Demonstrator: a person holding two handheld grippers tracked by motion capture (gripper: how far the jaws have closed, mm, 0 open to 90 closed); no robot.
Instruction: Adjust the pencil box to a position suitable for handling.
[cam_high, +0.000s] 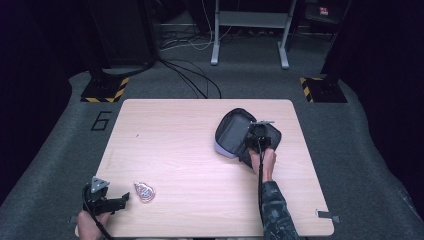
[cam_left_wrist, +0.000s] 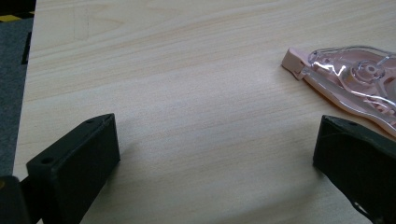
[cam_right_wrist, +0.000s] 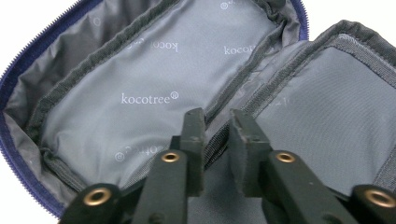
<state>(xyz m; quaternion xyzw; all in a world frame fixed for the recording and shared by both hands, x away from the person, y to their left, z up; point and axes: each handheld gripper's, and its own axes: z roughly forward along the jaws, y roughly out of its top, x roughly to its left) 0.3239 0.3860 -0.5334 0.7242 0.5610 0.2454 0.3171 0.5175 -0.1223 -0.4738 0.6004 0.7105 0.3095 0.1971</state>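
2 right gripper (cam_right_wrist: 215, 135) jaws nearly closed inside pouch (cam_right_wrist: 140, 84); nothing held.

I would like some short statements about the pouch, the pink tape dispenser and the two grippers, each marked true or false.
1. The pouch lies unzipped and open on the table. True.
2. The right gripper has its fingers spread wide over the pouch. False: its fingers stand nearly closed, with a narrow gap, at the ridge of lining between the two halves; whether they pinch it cannot be told.
3. The left gripper holds the pink tape dispenser. False: its fingers are open and the dispenser lies on the table beside it.
4. The pouch lining is grey with printed lettering. True.
5. The dispenser lies inside the pouch. False: it lies far from it, near the left gripper.
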